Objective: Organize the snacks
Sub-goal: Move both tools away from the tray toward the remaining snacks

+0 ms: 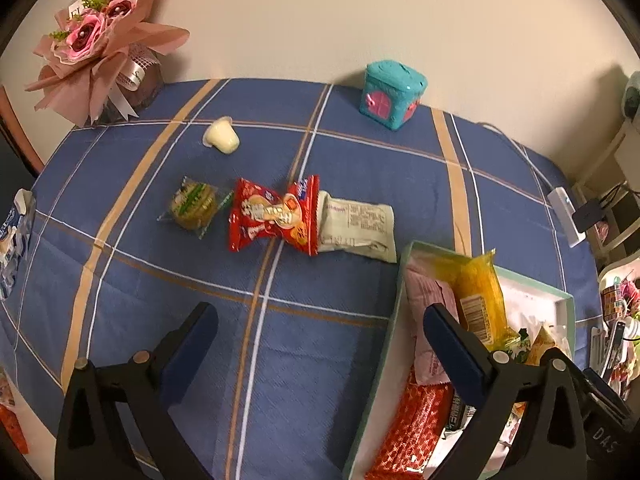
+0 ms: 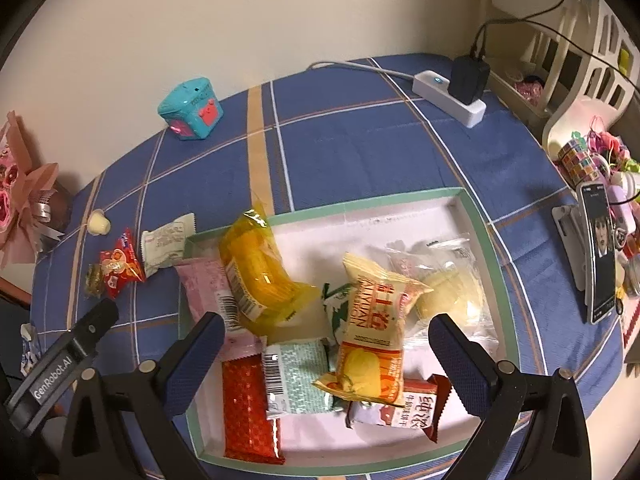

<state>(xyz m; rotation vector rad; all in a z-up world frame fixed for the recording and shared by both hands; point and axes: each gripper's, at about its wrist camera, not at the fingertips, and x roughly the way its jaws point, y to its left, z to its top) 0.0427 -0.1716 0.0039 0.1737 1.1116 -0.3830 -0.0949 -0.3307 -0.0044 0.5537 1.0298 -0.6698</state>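
A white tray with a green rim (image 2: 476, 216) holds several snack packs, among them a yellow pack (image 2: 256, 276) and a cream and orange pack (image 2: 372, 344). My right gripper (image 2: 324, 340) hangs open over these packs, gripping nothing. On the blue checked cloth to the tray's left lie a red pack (image 1: 276, 216), a pale green pack (image 1: 356, 228), a clear-wrapped biscuit (image 1: 194, 204) and a small white jelly cup (image 1: 222, 138). My left gripper (image 1: 320, 328) stands open above the cloth at the tray's left rim (image 1: 394, 308), empty.
A teal toy box (image 1: 392, 96) stands by the back wall and a pink paper bouquet (image 1: 96, 40) at the back left. A white power strip with a black charger (image 2: 456, 88), a propped phone (image 2: 598, 252) and small trinkets crowd the right side.
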